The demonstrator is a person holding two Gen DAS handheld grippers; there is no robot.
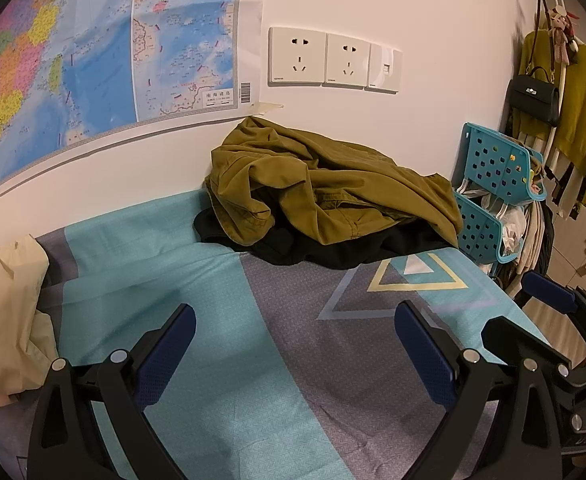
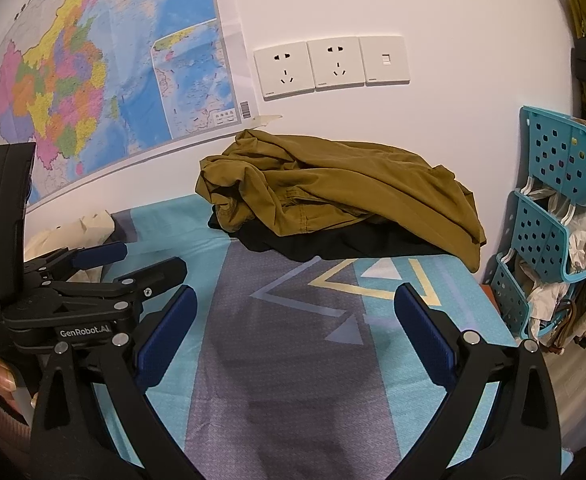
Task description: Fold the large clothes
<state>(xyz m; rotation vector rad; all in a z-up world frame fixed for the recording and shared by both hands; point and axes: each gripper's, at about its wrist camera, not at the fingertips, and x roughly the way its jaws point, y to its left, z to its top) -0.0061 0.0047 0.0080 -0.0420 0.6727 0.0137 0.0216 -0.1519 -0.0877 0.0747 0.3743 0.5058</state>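
A crumpled olive-brown garment (image 1: 333,184) (image 2: 333,188) lies heaped on a black garment (image 1: 333,250) (image 2: 333,246) at the far side of the bed, against the wall. My left gripper (image 1: 295,330) is open and empty, hovering over the bedsheet (image 1: 253,360) well short of the heap. My right gripper (image 2: 295,316) is open and empty too, also short of the heap. The left gripper also shows at the left of the right wrist view (image 2: 145,262), and the right gripper shows at the right edge of the left wrist view (image 1: 533,304).
A beige garment (image 1: 9,304) lies at the bed's left edge. A teal perforated plastic rack (image 1: 493,196) (image 2: 549,216) stuffed with items stands right of the bed. Clothes and a black handbag (image 1: 533,96) hang beyond it. A map (image 2: 93,72) and wall sockets (image 2: 325,66) are on the wall.
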